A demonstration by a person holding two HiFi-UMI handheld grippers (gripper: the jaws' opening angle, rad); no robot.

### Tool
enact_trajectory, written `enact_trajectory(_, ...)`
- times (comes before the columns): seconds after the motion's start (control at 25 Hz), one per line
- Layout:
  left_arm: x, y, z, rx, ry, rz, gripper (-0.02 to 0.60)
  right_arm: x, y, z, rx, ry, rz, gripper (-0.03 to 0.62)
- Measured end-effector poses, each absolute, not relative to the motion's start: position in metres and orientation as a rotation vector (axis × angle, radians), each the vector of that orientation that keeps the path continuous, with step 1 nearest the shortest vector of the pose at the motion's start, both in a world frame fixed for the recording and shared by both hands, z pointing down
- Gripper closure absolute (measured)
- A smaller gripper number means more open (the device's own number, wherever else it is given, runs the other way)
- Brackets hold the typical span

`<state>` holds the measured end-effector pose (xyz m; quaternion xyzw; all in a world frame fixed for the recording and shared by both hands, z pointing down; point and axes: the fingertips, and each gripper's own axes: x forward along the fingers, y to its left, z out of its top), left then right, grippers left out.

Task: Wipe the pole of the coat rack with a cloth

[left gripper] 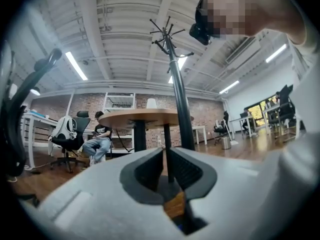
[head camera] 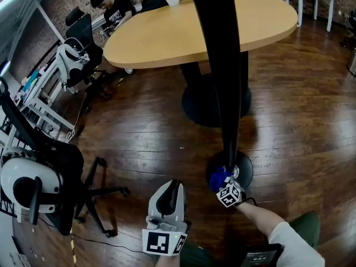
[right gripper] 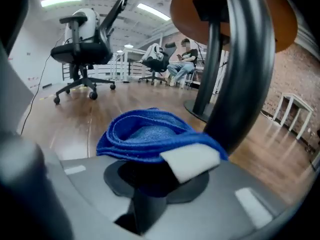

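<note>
Two grippers show at the bottom of the head view. At far left stands a black chair [head camera: 53,166] on the wood floor [head camera: 139,127]. Right of it, at lower centre, the left gripper [head camera: 171,189] hangs over bare floor, well apart from the rack. In its own view its jaws stand almost together with only a thin slit between them and nothing in it. The pole [left gripper: 181,109] rises beyond them at centre frame.

Further right, the right gripper [head camera: 225,183] sits low beside the rack's round base [head camera: 246,168]. It is clamped on the blue cloth [head camera: 218,177]. In the right gripper view the folded cloth [right gripper: 145,134] bulges out of the closed jaws, a white tag [right gripper: 190,161] lying on its near edge. The cloth's right end touches the pole [right gripper: 245,74] low down, just above the base.

In the head view the black pole [head camera: 219,65] runs from there to the top edge, crossing the round wooden table [head camera: 167,32] at upper centre. A person [head camera: 114,10] sits behind the table at upper left.
</note>
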<state>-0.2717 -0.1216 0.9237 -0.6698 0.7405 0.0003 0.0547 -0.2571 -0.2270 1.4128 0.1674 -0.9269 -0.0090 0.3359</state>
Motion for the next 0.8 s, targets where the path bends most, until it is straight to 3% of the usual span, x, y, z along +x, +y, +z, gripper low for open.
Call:
enact_trajectory(0.12, -0.283, -0.121, 0.922, -2.066, 2.308, 0.056, 0.541, -0.272, -0.214, 1.275, 0.448, -2.640, -0.007, 0.499)
enact_trajectory(0.32, -0.302, -0.127, 0.810, -2.049, 2.307, 0.193, 0.541, -0.271, -0.224, 0.821, 0.500, -3.201, -0.192, 0.499)
enact_trajectory(0.4, -0.302, -0.127, 0.751, -2.037, 2.305, 0.202, 0.541, -0.247, -0.222, 0.703, 0.557, -3.299, -0.274, 0.499)
enact_trajectory(0.52, -0.285, -0.125, 0.663, -2.049, 2.297, 0.215, 0.541, -0.218, -0.218, 0.615, 0.567, -3.320, -0.242, 0.499)
enact_trajectory(0.8, -0.208, -0.104, 0.507, -2.312, 2.202, -0.008, 0.541, -0.138, -0.160, 0.519, 0.483, -3.196, 0.059, 0.499)
